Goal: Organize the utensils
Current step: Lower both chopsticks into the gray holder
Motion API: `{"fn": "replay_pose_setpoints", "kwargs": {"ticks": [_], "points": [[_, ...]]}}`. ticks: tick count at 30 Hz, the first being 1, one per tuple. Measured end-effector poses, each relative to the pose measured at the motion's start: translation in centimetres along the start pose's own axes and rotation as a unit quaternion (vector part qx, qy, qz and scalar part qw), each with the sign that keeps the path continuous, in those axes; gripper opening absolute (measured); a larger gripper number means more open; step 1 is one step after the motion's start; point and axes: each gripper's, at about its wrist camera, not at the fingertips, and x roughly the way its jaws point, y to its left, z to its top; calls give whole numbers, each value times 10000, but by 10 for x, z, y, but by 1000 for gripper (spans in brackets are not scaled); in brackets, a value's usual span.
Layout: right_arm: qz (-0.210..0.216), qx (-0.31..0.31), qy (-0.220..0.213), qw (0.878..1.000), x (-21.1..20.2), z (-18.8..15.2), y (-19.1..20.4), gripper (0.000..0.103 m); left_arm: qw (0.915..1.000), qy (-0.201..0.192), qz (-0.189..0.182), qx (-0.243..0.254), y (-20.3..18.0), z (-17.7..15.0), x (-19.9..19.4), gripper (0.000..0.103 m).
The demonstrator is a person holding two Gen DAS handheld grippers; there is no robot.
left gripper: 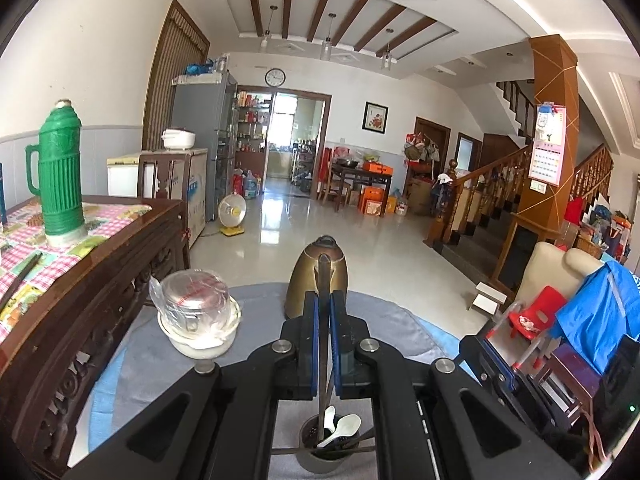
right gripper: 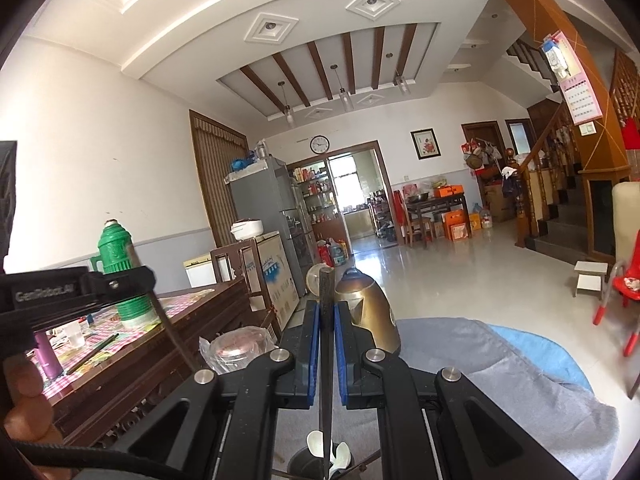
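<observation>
the left hand-held gripper (left gripper: 325,304) is clamping a dark chopstick (left gripper: 323,280), its long axis running upright, lower tip dipping into the utensil cup (left gripper: 320,462) beside white spoons (left gripper: 340,428). the right hand-held gripper (right gripper: 327,312) is likewise gripping another chopstick (right gripper: 326,292) upright over the cup.

spoons (left gripper: 340,428) in holder (left gripper: 320,456), kettle (left gripper: 316,276) behind
</observation>
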Motion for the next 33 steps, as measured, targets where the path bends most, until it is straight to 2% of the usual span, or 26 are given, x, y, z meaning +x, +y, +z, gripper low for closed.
{"fn": "replay_pose_setpoints", "kwargs": {"ticks": [13, 20, 24, 30, 31, 33], "points": [[-6, 17, 236, 9997, 16, -14, -7, 8, 9984, 437, 283, -197, 8, -24, 50, 6], [1, -112, 353, 9993, 18, -21, 0, 8, 9975, 552, 387, -189, 10, -31, 55, 6], [-1, -171, 459, 9988, 19, -26, 2, 8, 9962, 750, 416, -114, 9, -35, 60, 6], [64, -139, 807, 9966, 23, -31, 0, 9, 9960, 809, 388, -28, 7, -33, 51, 6], [66, -96, 865, 9962, 24, -32, -1, 9, 9962, 770, 408, 28, 6, -31, 48, 8], [164, 37, 1056, 9943, 26, -33, -6, 10, 9965, 705, 444, 111, 6, -30, 41, 19]]}}
